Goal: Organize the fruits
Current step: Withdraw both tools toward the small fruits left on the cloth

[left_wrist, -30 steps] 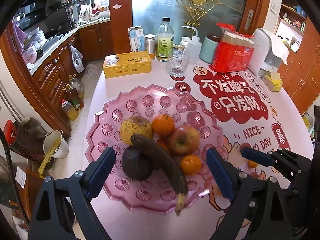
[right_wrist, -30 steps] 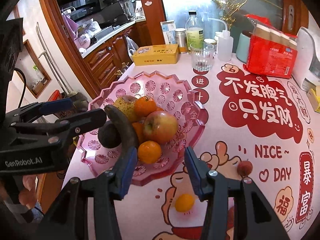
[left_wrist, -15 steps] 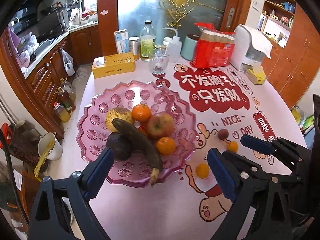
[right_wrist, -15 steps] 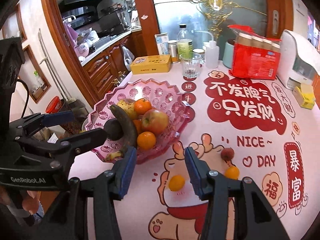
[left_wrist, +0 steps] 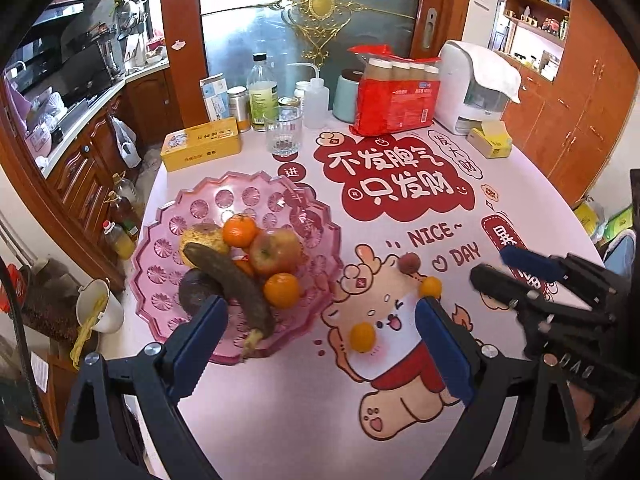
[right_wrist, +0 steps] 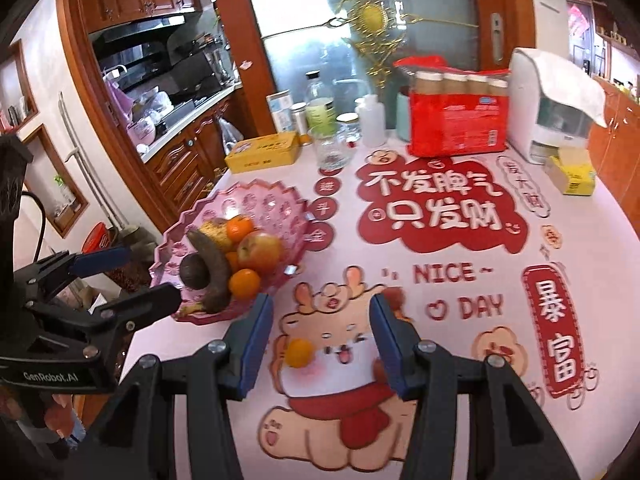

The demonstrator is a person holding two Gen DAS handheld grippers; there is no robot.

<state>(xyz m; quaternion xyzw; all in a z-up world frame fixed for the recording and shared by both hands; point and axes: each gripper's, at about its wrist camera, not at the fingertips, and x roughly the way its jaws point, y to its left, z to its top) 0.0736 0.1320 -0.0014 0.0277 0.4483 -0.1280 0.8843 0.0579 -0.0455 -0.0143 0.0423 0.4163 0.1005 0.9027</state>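
The left gripper [left_wrist: 320, 344] hangs over the pink printed tablecloth [left_wrist: 288, 420] with its blue-padded jaws spread wide and nothing between the pads. Just beyond its left finger sits the pink plastic fruit tray [left_wrist: 240, 204], heaped with a blackened banana [left_wrist: 232, 284], an avocado [left_wrist: 196, 290], a red apple [left_wrist: 276, 250], a rough yellow fruit [left_wrist: 204, 236] and tangerines, one at the near side of the pile [left_wrist: 282, 289] and one at the far side [left_wrist: 239, 230]. Between the two fingers, a little ahead of the pads, a small orange fruit [left_wrist: 363, 337] lies loose on the cloth. Just past the right fingertip lies a second small orange fruit [left_wrist: 430, 287], and beyond that a reddish lychee-like fruit [left_wrist: 409, 261], all apart from the tray.

The right gripper [right_wrist: 320, 340] is also parted and empty, jaws narrower than the left's. The first small orange fruit shows between its fingers, nearer the left pad. The tray stands ahead and to its left, with the left gripper seen from the side further left.

Far beyond both tools stand a yellow tin [left_wrist: 202, 148], a drinking glass [left_wrist: 283, 132], bottles and a red pack [left_wrist: 394, 106]
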